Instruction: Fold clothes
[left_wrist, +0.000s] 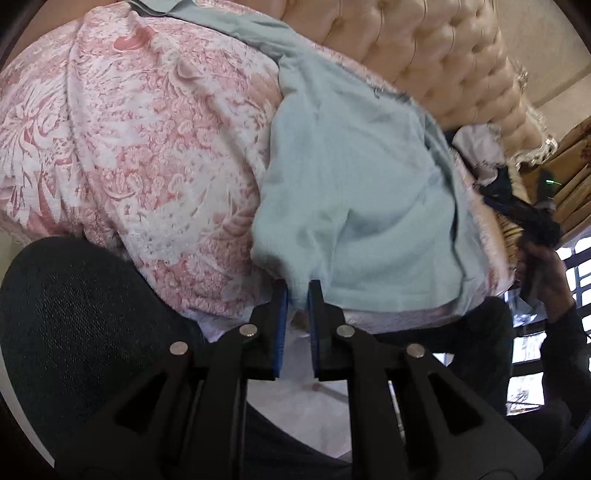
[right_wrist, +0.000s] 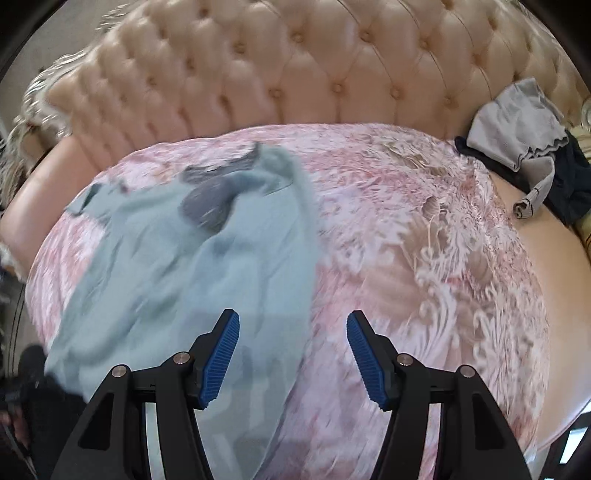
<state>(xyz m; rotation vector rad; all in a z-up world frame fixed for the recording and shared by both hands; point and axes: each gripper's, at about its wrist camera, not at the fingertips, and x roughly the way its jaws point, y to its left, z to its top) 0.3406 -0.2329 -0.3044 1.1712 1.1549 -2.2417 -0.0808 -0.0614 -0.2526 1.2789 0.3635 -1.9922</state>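
A light blue garment (left_wrist: 354, 184) lies crumpled on the pink floral bedspread (left_wrist: 129, 129). My left gripper (left_wrist: 298, 295) is shut on the garment's near edge, with a small fold of cloth pinched between the blue pads. In the right wrist view the same garment (right_wrist: 184, 258) spreads over the left half of the bed, blurred. My right gripper (right_wrist: 293, 328) hangs open above the bedspread (right_wrist: 406, 240); its left finger overlaps the garment's edge and nothing is pinched between its pads. At the right edge of the left wrist view a hand (left_wrist: 546, 273) holds the other gripper, blurred.
A cream tufted headboard (right_wrist: 277, 66) runs along the far side of the bed. A pile of grey and dark clothes (right_wrist: 517, 122) sits in the far right corner. A black mesh chair back (left_wrist: 74, 314) stands close at the near left. A barred window (left_wrist: 576, 266) shows at the right.
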